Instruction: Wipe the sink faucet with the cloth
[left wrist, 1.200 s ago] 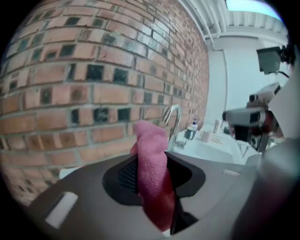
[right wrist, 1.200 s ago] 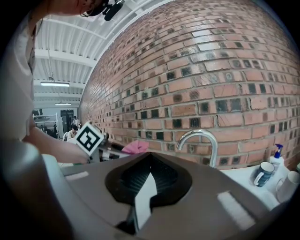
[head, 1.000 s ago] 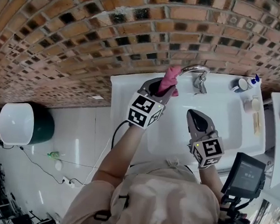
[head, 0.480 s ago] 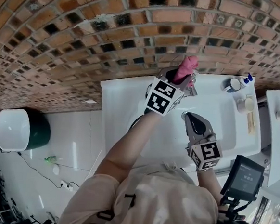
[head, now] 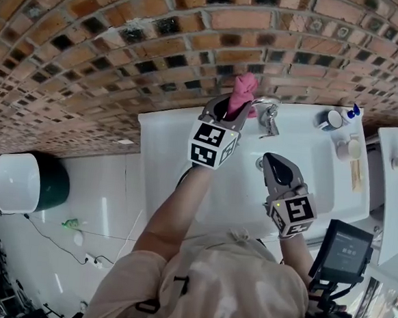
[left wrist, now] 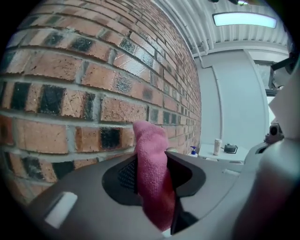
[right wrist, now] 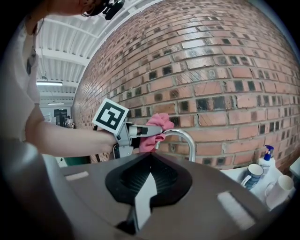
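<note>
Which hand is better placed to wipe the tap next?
Left. The left gripper holds the pink cloth right at the faucet spout. The right gripper hangs shut and empty over the sink, farther off.

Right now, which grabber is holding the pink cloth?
The left gripper, up by the faucet, pinches the pink cloth. The right gripper holds nothing.

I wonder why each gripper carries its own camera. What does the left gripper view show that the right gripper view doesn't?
Only the left gripper view: the left gripper clamping the cloth, seen close up. Only the right gripper view: the faucet with its full arch, the person's arm, a mug, and the right gripper, shut and empty. Both: the brick wall and the pink cloth.
</note>
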A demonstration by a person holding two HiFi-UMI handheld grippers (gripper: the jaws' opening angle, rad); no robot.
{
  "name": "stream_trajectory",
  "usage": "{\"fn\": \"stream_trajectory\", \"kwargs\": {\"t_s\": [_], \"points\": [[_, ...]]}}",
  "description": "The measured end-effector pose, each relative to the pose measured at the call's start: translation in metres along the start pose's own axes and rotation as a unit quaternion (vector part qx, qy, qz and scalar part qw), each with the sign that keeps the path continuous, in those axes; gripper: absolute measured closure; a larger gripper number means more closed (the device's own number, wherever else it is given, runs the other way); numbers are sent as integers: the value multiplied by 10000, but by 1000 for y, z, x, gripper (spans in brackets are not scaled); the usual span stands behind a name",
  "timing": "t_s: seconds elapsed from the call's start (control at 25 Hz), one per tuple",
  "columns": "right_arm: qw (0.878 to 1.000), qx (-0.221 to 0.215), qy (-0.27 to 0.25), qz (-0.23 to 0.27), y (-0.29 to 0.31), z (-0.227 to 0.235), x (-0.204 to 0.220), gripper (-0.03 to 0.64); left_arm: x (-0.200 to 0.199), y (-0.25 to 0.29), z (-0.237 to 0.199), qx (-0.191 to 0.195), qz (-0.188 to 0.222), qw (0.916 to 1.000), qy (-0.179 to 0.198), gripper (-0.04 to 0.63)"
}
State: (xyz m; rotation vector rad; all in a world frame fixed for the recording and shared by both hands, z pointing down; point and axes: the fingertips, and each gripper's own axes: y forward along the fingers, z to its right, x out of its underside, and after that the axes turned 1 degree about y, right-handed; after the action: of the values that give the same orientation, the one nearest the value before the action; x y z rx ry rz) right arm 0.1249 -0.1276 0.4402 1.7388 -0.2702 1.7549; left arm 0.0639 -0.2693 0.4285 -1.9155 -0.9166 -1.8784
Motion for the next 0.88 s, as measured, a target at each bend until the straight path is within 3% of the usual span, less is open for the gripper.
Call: {"fn": "stream_trajectory", "kwargs": {"t_s": [0.32,0.6,0.68,0.88], "points": [[9998,111,-94,105,2,15,-14,623,15,-9,-6,-201,160,9993,-261,462],[9999,62,-46,63,-2,10,-7,623,60,-24,-16,-443,-328,9962,-673,465],[9999,40,-55,93,-3,8,-9,623,45,-28,-11,-393,-132,9969,-662,465],[9998,56,-44,183,-6,6,-12,623,-26,-17,21,51,363,9993,-75,465]]}}
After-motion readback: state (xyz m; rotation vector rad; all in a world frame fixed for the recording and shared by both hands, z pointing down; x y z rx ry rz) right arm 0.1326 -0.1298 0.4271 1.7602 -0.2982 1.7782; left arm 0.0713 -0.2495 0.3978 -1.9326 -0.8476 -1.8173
